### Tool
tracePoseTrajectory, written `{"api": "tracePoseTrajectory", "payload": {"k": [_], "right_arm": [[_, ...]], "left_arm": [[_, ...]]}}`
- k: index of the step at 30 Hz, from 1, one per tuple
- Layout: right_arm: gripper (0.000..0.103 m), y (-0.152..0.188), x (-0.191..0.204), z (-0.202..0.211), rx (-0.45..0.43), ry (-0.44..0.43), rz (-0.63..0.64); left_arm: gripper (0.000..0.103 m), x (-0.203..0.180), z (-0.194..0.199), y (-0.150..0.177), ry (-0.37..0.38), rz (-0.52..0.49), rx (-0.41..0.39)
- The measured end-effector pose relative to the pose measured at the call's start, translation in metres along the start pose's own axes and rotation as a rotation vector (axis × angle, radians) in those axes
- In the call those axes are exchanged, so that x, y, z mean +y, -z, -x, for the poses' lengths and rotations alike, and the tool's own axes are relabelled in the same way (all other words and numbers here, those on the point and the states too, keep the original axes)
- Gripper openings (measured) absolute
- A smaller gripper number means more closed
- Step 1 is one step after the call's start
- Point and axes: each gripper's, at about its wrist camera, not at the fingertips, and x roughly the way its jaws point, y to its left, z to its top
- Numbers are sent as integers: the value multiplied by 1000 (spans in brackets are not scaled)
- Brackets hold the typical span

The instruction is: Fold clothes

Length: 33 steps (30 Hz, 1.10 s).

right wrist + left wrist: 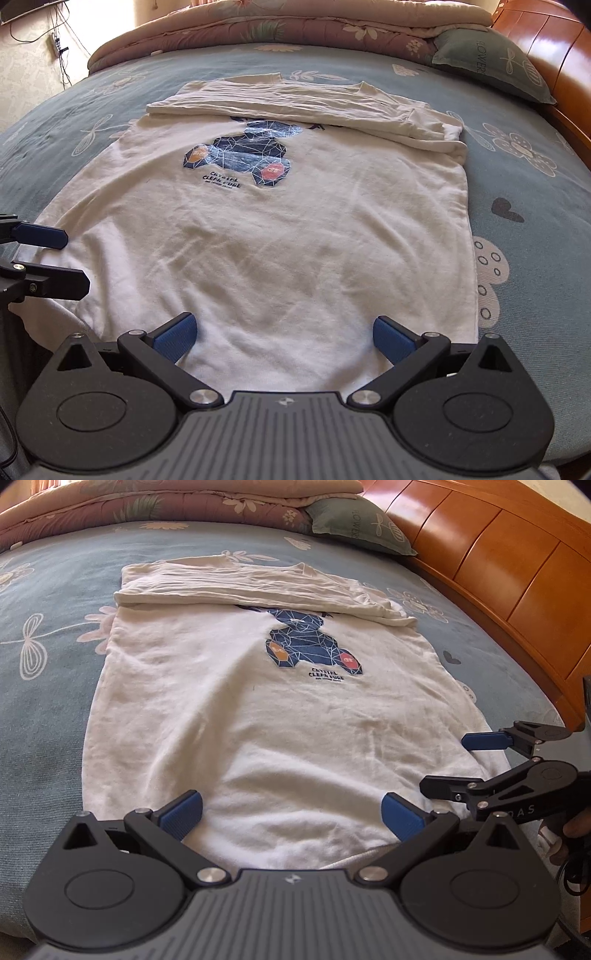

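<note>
Folding looks partly done, going by how the cloth lies. On the bed [48,686] a white T-shirt [229,716] lies print-side up, its bear graphic [314,642] showing, and the far end, toward twelve o'clock, is turned back over itself in a creased band [255,587] across the chest; whether the sleeves are tucked under that band I cannot tell from this angle. The near hem, at six o'clock, still lies flat and unfolded. The left hand-held gripper [291,818] hangs over that hem with its blue pads spread wide, holding nothing. The right hand-held gripper [282,334] is likewise wide and empty above the hem's other part; in the left view it sits at three o'clock. What seems left: take the hem at both corners, carry it up toward the band, then perhaps halve the bundle. A pillow [491,62] and quilt [295,26] lie beyond.
</note>
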Motion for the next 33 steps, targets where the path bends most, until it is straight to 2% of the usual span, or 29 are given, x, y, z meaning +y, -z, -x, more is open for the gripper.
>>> {"api": "tracePoseTrajectory", "payload": {"k": [2,4,8,12,14,17,22,27,33], "right_arm": [[103,5,-7,6,6,-5,-5],[103,9,-11,14,16,-8,7],[103,13,-10,34,-9,30,124],[103,9,-4,36,-35,78,214],[103,10,1,30,-16,74,238],[103,17,0,28,-16,66,232],[103,18,-15,28,-3,36,124],[103,17,1,36,-27,46,244],[103,16,13,43,-46,41,314]], "left_arm": [[102,-2,1,-2,-6,-19,6],[102,-6,3,-4,-20,-81,1],[102,-16,1,-8,-67,-227,11],[102,-19,-12,-6,-73,-265,70],[102,-19,-11,2,-76,-265,63],[102,-16,-6,4,-75,-257,74],[102,-22,1,6,-95,-286,80],[102,-36,3,6,-88,-366,82],[102,-50,9,7,-100,-434,67]]}}
